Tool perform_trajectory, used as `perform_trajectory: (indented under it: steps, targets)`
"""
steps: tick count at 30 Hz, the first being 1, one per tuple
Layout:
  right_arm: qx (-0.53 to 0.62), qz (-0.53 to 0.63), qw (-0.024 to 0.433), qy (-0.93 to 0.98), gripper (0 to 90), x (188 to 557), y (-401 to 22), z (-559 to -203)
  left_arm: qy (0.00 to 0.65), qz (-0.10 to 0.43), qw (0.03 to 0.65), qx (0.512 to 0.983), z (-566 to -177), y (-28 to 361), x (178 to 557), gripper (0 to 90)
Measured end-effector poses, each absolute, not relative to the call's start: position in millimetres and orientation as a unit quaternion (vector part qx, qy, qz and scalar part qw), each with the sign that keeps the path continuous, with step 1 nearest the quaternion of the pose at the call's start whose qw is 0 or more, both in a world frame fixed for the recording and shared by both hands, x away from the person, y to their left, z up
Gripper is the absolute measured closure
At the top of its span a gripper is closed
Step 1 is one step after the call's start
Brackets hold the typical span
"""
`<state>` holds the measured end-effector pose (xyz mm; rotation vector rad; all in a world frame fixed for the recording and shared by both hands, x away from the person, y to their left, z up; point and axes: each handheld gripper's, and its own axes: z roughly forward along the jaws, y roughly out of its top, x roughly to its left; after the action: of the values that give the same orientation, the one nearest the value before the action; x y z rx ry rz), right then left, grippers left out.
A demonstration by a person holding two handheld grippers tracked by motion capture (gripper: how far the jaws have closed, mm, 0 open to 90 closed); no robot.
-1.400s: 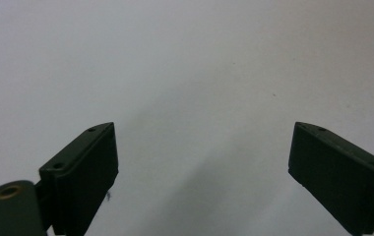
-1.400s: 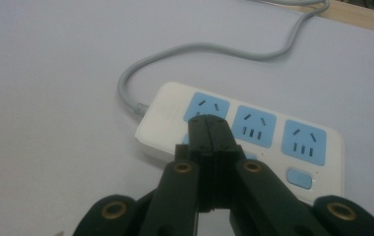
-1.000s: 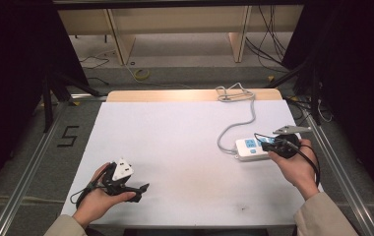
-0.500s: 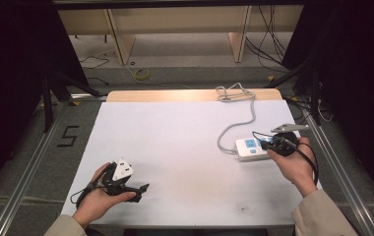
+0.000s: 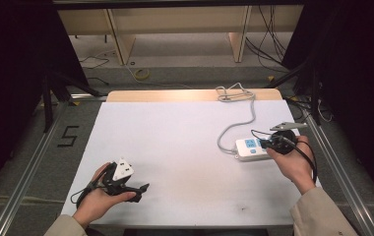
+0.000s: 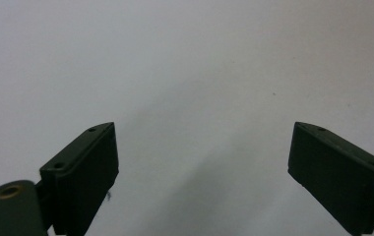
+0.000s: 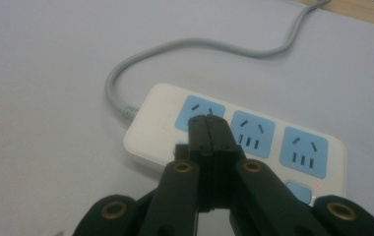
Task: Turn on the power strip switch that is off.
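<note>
left gripper (image 5: 143,187): near left of table (image 5: 175,137), jaws wide apart, nothing between | right gripper (image 5: 266,143): right side, farther in, jaws pressed together, empty, tips over power strip (image 5: 249,148) | power strip: flat on table's right, blue sockets up | cord (image 5: 234,125): grey, ran to coil at far edge

Power strip (image 5: 251,149) on table's (image 5: 185,137) right, cable (image 5: 244,118) probably trailing behind

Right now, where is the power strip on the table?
In the high view, the power strip lies at the table's right side, under the shut right claw.
</note>
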<state>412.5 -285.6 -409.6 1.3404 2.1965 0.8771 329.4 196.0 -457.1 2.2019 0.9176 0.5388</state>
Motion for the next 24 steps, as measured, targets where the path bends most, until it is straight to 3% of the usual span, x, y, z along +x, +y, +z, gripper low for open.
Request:
perform_trajectory:
  steps: [24]
  targets:
    - [0.477, 0.295, 0.19, 0.806, 90.0, 422.8, -279.1, -408.8, 0.353, 0.207, 0.343, 0.846, -456.9, 195.6, 329.5, 11.2]
